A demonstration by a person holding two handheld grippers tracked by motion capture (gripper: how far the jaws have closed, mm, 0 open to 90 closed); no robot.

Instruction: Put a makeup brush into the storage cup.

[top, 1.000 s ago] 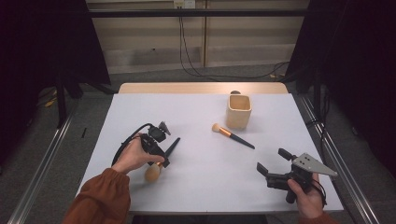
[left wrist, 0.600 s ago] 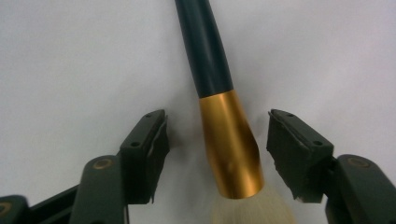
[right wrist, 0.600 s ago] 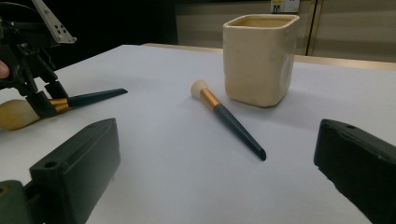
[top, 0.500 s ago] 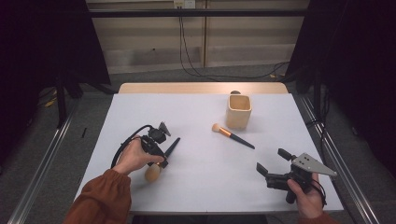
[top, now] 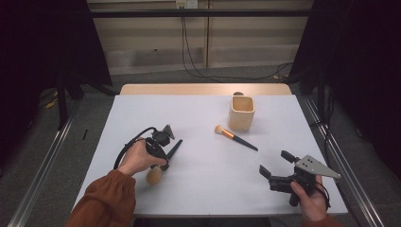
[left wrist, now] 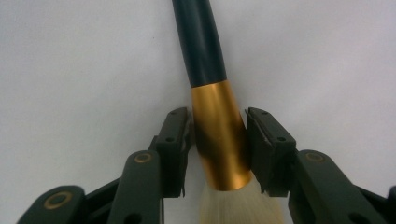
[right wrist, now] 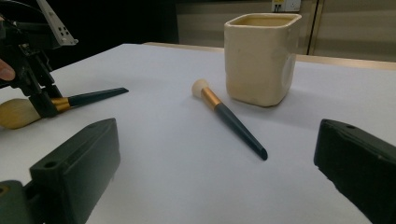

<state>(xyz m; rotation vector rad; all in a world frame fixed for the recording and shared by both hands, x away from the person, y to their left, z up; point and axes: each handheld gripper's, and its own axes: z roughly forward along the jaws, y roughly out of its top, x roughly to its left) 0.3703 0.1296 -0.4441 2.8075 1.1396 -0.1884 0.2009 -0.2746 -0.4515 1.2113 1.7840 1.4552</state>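
Note:
A large brush with a black handle, gold ferrule [left wrist: 219, 140] and tan bristles [top: 153, 175] lies at the table's left front. My left gripper [top: 161, 163] is shut on its ferrule, one jaw pressed to each side in the left gripper view. From the right gripper view the same left gripper [right wrist: 46, 106] pinches the large brush [right wrist: 93, 97] low over the white surface. My right gripper [top: 279, 169] stands open at the right front with nothing between its jaws [right wrist: 219, 186]. A smaller brush [top: 235, 137] lies loose mid-table, also seen ahead [right wrist: 229, 116].
A cream square cup [top: 242, 112] stands upright behind the small brush, near the table's back right; it is tall in the right gripper view [right wrist: 260, 58]. The white table top [top: 208, 189] has free room between the two hands. Cables hang behind the table.

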